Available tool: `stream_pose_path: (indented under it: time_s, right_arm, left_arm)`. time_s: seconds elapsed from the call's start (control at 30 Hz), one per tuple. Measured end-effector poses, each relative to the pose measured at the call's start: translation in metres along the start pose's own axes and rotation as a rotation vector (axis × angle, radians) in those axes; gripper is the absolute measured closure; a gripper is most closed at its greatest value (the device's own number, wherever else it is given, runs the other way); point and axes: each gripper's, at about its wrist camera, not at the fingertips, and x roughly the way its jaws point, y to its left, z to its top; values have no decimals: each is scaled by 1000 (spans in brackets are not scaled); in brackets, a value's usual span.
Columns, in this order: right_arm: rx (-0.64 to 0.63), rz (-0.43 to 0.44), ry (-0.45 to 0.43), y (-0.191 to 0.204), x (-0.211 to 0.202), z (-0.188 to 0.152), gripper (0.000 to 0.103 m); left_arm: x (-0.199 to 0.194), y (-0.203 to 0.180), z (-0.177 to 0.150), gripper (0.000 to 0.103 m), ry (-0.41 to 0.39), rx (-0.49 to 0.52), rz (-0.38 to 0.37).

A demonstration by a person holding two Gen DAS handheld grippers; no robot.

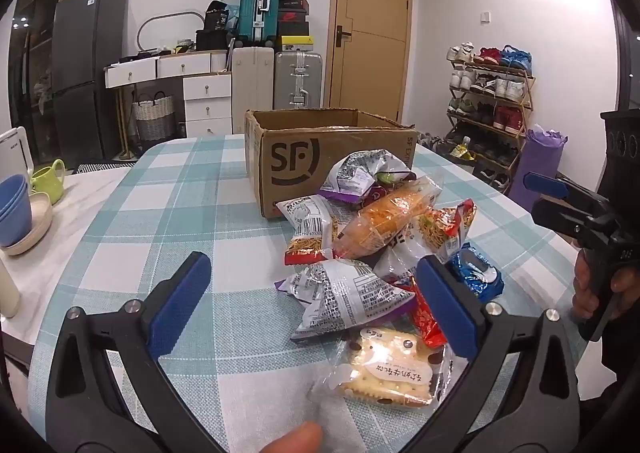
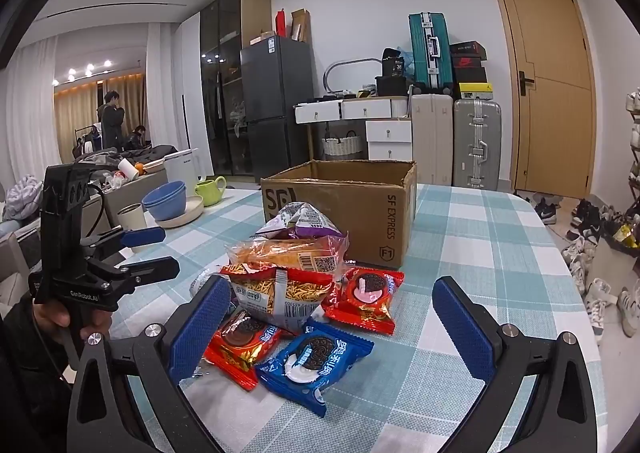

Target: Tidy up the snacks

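Both claws, the left gripper (image 1: pixel 312 309) and the right gripper (image 2: pixel 328 329), hang spread wide with nothing in them. Just ahead of their fingers the snack packets (image 2: pixel 298 285) lie heaped on the checked tablecloth (image 1: pixel 168 213). Beyond the heap the cardboard box (image 2: pixel 360 209) stands open; no packet shows inside, so the sorting looks barely begun.

tablecloth (image 1: pixel 168 189): teal and white check
box (image 2: pixel 360 209): brown, black print
cookie packs: one blue (image 2: pixel 316 365), two red (image 2: pixel 366 299)
bread bag (image 1: pixel 384 221): clear over orange
gripper pads (image 1: pixel 180 305): blue on black arms
bowls (image 2: pixel 166 199): blue
jug (image 2: pixel 210 189): lime green
door (image 1: pixel 370 25): tan
suitcase (image 1: pixel 258 5): teal, silver trim
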Motion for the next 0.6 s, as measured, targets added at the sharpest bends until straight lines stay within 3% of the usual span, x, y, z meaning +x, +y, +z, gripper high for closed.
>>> stream_pose_path:
  time_s: [0.6]
  right_arm:
    - [10,-19,25,-2,7,0,0]
  left_arm:
    - [1,1,-2,0,15,-5,12]
